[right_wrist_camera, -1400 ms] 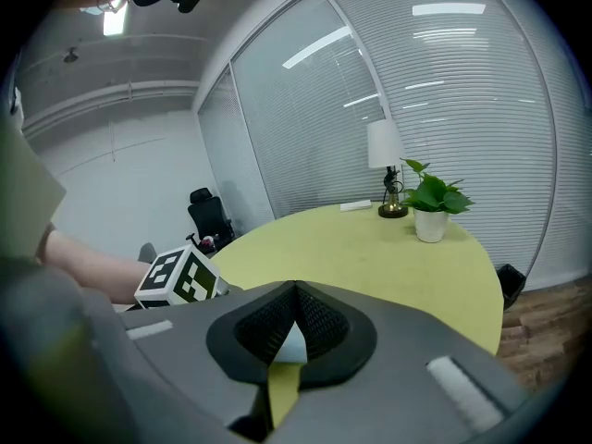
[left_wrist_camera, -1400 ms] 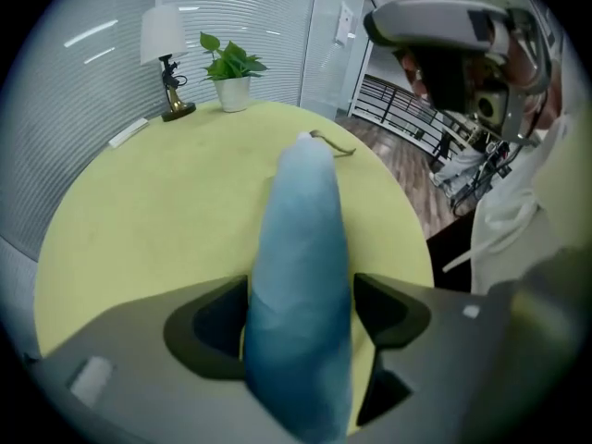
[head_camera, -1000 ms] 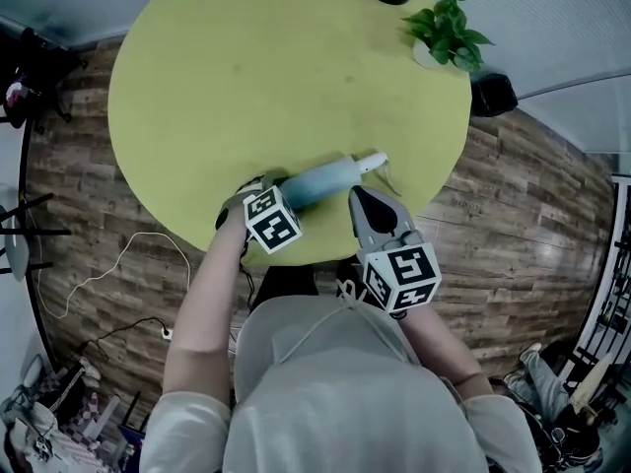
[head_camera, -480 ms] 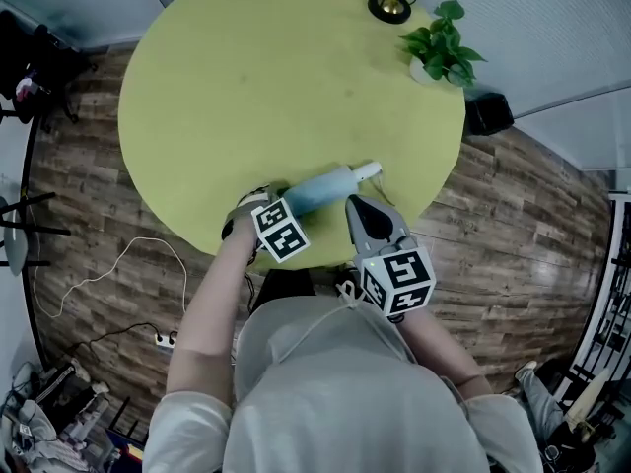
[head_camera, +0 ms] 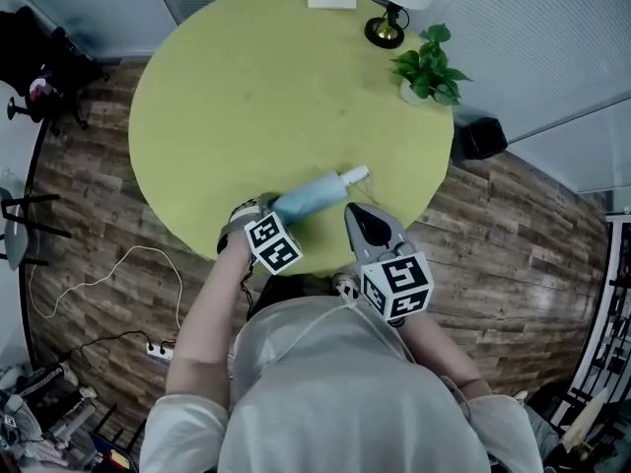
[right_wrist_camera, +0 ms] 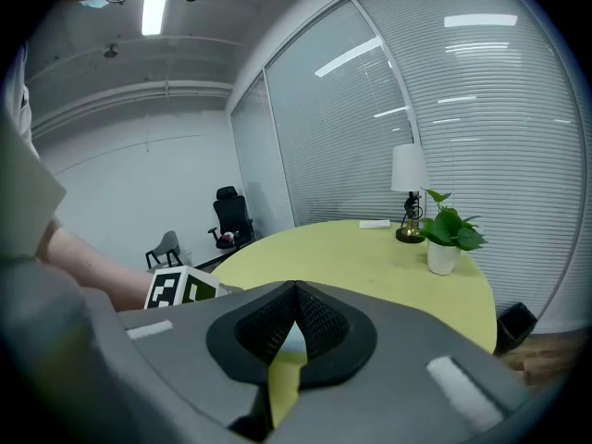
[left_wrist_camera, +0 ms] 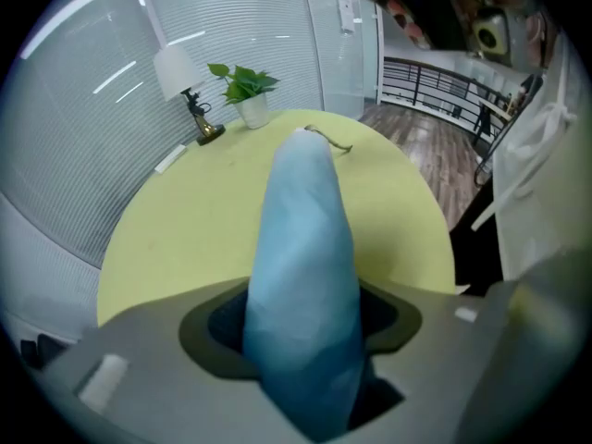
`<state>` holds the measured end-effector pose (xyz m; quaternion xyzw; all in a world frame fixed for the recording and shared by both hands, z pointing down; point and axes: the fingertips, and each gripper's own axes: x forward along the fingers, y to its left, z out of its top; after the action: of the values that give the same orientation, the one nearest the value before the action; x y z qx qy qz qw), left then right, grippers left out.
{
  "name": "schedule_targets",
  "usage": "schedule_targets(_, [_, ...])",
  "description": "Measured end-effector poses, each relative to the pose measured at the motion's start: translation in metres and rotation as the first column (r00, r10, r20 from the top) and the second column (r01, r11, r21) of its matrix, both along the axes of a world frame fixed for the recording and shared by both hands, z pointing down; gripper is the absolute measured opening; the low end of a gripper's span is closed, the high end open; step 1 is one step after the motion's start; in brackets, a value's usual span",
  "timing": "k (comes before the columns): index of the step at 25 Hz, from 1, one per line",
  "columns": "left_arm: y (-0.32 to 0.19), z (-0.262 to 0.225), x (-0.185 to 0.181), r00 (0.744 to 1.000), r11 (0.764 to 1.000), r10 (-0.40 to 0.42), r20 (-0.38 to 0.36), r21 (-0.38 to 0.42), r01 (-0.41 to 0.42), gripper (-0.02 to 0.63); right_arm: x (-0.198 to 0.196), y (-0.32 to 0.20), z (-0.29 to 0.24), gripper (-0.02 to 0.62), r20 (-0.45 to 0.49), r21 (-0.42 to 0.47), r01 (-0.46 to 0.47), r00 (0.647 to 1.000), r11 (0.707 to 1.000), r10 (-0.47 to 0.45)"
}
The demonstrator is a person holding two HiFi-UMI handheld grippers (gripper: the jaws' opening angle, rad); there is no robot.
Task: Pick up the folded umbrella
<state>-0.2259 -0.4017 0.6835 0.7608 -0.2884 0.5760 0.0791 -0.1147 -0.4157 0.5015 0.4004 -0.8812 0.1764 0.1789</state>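
The folded umbrella (head_camera: 311, 195) is a pale blue roll with a white handle end (head_camera: 355, 174), slanting over the near edge of the round yellow-green table (head_camera: 276, 77). My left gripper (head_camera: 259, 211) is shut on its near end. Its jaws have just been closing with the umbrella between them. In the left gripper view the umbrella (left_wrist_camera: 301, 239) fills the gap of the left gripper (left_wrist_camera: 305, 326) and points out over the table. My right gripper (head_camera: 353, 211) is shut and empty, just right of the umbrella. In its own view the right gripper (right_wrist_camera: 296, 289) has its tips together.
A potted plant (head_camera: 426, 67), a lamp (head_camera: 389, 8) and a small white block (head_camera: 330, 2) stand along the table's far edge. On the wooden floor are a black bin (head_camera: 478, 138) at right, dark chairs (head_camera: 44, 77) at left and a white cable (head_camera: 108, 274).
Both grippers have risen a little, and the umbrella has come up with the left one. The right gripper stays shut beside it.
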Motion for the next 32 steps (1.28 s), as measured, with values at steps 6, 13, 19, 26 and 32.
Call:
schedule_targets(6, [-0.025,-0.069,-0.003,0.984,0.974,-0.131,-0.120,0.167,0.150,0.276,0.007,-0.001,-0.017,0.000,-0.001,0.053,0.026,1.000,0.998,-0.026])
schedule_targets(13, [-0.053,-0.165,-0.005,0.920,0.838,-0.222,-0.324,0.419,0.350,0.278,0.009,-0.007,-0.041,0.000,0.015,0.117,0.065,0.998,0.991,-0.067])
schedule_targets(19, [-0.044,-0.259,-0.011,0.774,0.650,-0.238,-0.587,0.495,0.576,0.278,0.002,-0.005,-0.069,0.000,0.052,0.192,0.096,0.993,0.977,-0.108])
schedule_targets(26, [-0.014,-0.343,-0.029,0.615,0.390,-0.153,-0.773,0.525,0.757,0.278,-0.007,-0.002,-0.101,0.000,0.095,0.265,0.110,0.986,0.958,-0.139])
schedule_targets(32, [0.006,-0.351,-0.040,0.530,0.319,-0.132,-0.838,0.470,0.823,0.278,-0.007,0.000,-0.114,0.000,0.121,0.293,0.087,0.984,0.952,-0.127])
